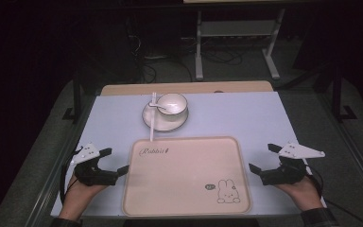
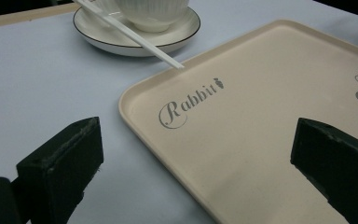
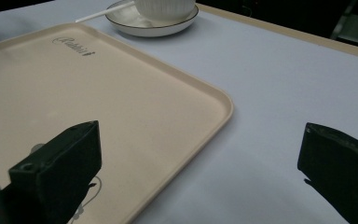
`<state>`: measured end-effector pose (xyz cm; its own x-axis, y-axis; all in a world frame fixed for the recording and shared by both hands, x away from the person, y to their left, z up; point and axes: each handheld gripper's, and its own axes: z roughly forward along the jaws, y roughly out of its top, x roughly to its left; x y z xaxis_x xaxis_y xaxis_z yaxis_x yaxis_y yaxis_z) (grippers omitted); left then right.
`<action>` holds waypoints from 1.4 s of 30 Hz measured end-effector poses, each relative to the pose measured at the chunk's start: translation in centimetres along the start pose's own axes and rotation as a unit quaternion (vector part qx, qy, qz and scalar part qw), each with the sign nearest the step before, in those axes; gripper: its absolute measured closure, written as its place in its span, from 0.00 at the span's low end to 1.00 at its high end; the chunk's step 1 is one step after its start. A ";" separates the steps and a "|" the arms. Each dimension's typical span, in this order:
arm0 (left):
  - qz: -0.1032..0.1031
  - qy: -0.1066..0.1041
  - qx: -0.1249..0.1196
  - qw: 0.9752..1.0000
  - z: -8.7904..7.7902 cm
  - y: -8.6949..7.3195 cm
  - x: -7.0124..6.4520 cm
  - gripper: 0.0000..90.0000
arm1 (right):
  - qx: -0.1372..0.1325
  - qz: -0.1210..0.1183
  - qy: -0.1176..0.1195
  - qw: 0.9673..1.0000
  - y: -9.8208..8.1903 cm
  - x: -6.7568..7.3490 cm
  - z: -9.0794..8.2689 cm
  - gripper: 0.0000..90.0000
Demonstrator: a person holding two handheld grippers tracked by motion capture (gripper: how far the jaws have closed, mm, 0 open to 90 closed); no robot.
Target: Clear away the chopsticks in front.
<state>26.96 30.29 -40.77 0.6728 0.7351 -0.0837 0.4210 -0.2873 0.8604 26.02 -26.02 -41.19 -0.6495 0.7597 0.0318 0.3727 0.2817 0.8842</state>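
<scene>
- The left gripper [image 1: 115,161] sits low over the pale blue table [image 1: 246,113], just off the left edge of the tray [image 1: 187,142], held by the person's left hand [image 1: 78,189].
- Its jaws are spread wide with nothing between them; in the left gripper view one jaw stands over bare table and the other over the tray's floor, so the tray's left rim [image 2: 135,123] passes between them.
- Ahead of the left gripper and a little toward its right jaw, the word "Rabbit" [image 2: 189,100] is printed on the tray near the corner.
- Farther ahead stands a white saucer [image 2: 98,35] with a dark rim line, and on it a white ribbed bowl [image 2: 151,11].
- A white chopstick [image 2: 135,37] slants across the saucer, its tip reaching toward the tray's far rim; whether it touches the rim is hard to tell.
- The right gripper [image 1: 260,158] is held by the right hand [image 1: 302,191] just off the tray's right edge, also low over the table.
- Its jaws are likewise wide apart and hold nothing; one is over the tray, the other over bare table, with the tray's rounded corner [image 3: 226,105] ahead between them.
- Far ahead of the right gripper, toward its left jaw, the saucer and bowl stand on the table beyond the tray.
- Near its left jaw part of a rabbit drawing [image 1: 228,190] shows on the tray's floor.
- The two grippers are well apart, with the tray between them.
</scene>
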 end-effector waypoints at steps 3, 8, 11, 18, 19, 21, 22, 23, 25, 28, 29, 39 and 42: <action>-0.002 0.003 0.005 1.000 0.1 0.1 0.1 0.02 | 0.004 0.002 0.000 1.000 0.0 0.0 0.1 0.00; -0.008 0.005 0.025 1.000 0.6 0.4 0.4 0.02 | 0.004 0.004 0.000 1.000 0.0 -0.1 0.2 0.00; -0.007 0.005 0.032 0.999 0.9 0.7 0.6 0.02 | 0.006 0.002 0.000 1.000 0.0 -0.1 0.3 0.00; -0.006 0.008 0.039 0.999 1.4 1.4 1.0 0.02 | 0.005 0.003 -0.001 1.000 0.1 -0.1 0.2 0.00; -0.006 0.008 0.039 0.999 1.4 1.4 1.0 0.02 | 0.003 0.003 -0.001 1.000 0.2 -0.1 0.2 0.00; -0.005 0.008 0.040 0.999 1.6 1.7 1.1 0.02 | 0.001 0.003 0.000 1.000 0.2 0.0 0.2 0.00; -0.004 0.008 0.042 0.999 1.7 1.9 1.2 0.02 | 0.001 0.002 0.000 1.000 0.3 0.0 0.2 0.00; -0.004 0.008 0.042 0.999 1.7 1.9 1.2 0.02 | 0.001 0.000 0.001 1.000 0.3 0.0 0.3 0.00; -0.002 0.010 0.044 0.999 1.9 2.1 1.2 0.02 | 0.001 0.001 0.001 1.000 0.3 0.0 0.3 0.00; 0.000 0.010 0.045 0.999 2.4 2.8 1.4 0.02 | 0.001 0.000 0.001 1.000 0.3 0.0 0.3 0.00; -0.003 0.010 0.045 0.999 2.6 2.9 1.4 0.02 | 0.000 0.001 0.001 1.000 0.3 0.0 0.3 0.00; 0.000 0.008 0.054 0.999 4.5 4.4 1.6 0.02 | 0.001 -0.001 0.000 1.000 0.4 0.0 0.4 0.00; 0.001 0.006 0.056 0.998 5.6 5.3 1.9 0.02 | 0.002 -0.001 0.000 1.000 0.4 0.0 0.5 0.00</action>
<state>33.90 26.72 -39.18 0.6673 0.7409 -0.0758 0.4853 -0.3553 0.7989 26.48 -25.61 -41.02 -0.6506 0.7588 0.0305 0.3736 0.2848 0.8828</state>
